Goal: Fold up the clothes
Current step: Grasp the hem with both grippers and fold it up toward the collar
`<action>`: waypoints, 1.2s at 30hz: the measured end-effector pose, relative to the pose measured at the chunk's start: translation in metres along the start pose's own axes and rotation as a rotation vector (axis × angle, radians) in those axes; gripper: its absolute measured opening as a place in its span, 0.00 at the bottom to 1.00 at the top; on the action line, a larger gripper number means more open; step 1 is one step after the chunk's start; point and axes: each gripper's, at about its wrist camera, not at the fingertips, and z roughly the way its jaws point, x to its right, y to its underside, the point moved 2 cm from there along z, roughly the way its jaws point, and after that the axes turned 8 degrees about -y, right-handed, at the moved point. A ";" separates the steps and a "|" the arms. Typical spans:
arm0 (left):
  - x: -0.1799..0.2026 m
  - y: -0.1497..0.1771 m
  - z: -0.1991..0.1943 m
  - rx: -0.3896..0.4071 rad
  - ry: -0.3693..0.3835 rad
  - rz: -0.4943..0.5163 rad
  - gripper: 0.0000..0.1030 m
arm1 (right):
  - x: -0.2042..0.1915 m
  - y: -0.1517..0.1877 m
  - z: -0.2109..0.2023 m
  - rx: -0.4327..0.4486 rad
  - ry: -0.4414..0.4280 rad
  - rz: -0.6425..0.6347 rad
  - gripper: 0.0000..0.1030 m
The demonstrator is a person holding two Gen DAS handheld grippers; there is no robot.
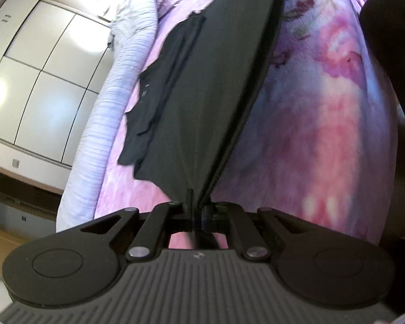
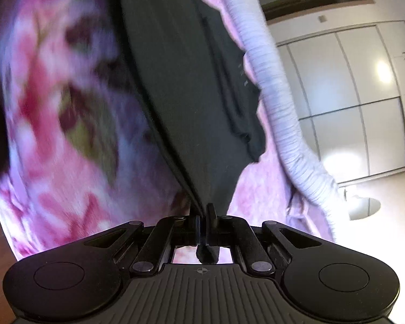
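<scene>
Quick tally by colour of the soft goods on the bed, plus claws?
Black garment: 1, pinched by both claws
Pink floral blanket: 1
Lilac ruffled bedding: 1
Claws: 2, left and right, both shut on the garment
Total: 5

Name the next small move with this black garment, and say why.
Probably carry the held edge across and lay it over the rest. The left gripper and right gripper are both shut on the black garment, stretched taut above the pink blanket.

floral blanket (image 2: 54, 124) blurred; dark garment (image 2: 175, 67) cut off at top.
</scene>
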 end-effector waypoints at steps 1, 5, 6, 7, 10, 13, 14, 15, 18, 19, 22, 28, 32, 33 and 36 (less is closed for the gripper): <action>-0.004 0.005 -0.008 0.003 -0.002 -0.003 0.02 | 0.000 -0.004 -0.010 0.011 0.001 -0.003 0.01; -0.015 0.023 -0.050 0.019 0.013 -0.013 0.02 | -0.011 -0.015 -0.057 0.040 0.003 -0.019 0.01; -0.016 0.028 -0.062 0.025 0.021 -0.015 0.02 | -0.014 -0.017 -0.070 0.040 0.002 -0.023 0.01; -0.016 0.033 -0.075 0.029 0.033 -0.025 0.02 | -0.017 -0.019 -0.081 0.040 -0.010 -0.016 0.01; -0.013 0.050 -0.116 0.031 0.078 -0.058 0.02 | -0.038 -0.022 -0.128 0.047 -0.038 0.016 0.01; -0.003 0.067 -0.158 0.027 0.143 -0.074 0.02 | -0.064 -0.024 -0.176 0.056 -0.049 0.047 0.01; 0.000 0.070 -0.169 0.025 0.164 -0.076 0.02 | -0.071 -0.024 -0.188 0.061 -0.049 0.066 0.01; 0.004 0.074 -0.182 0.024 0.186 -0.083 0.02 | -0.077 -0.024 -0.200 0.064 -0.049 0.083 0.01; 0.012 0.080 -0.210 0.012 0.240 -0.108 0.02 | -0.095 -0.025 -0.231 0.064 -0.049 0.120 0.01; 0.012 0.081 -0.218 0.007 0.252 -0.117 0.02 | -0.100 -0.026 -0.239 0.061 -0.053 0.130 0.01; 0.007 0.085 -0.232 -0.006 0.271 -0.155 0.02 | -0.114 -0.028 -0.261 0.050 -0.068 0.147 0.01; -0.033 0.071 -0.224 0.032 0.238 -0.167 0.02 | -0.110 -0.034 -0.270 0.044 -0.062 0.108 0.01; -0.088 0.055 -0.194 0.069 0.205 -0.152 0.03 | -0.062 -0.044 -0.257 0.082 -0.007 0.039 0.01; -0.104 0.052 -0.183 0.081 0.195 -0.150 0.03 | -0.045 -0.047 -0.252 0.091 0.008 0.015 0.01; -0.152 0.041 -0.138 0.100 0.167 -0.176 0.03 | 0.011 -0.058 -0.222 0.117 0.041 -0.032 0.01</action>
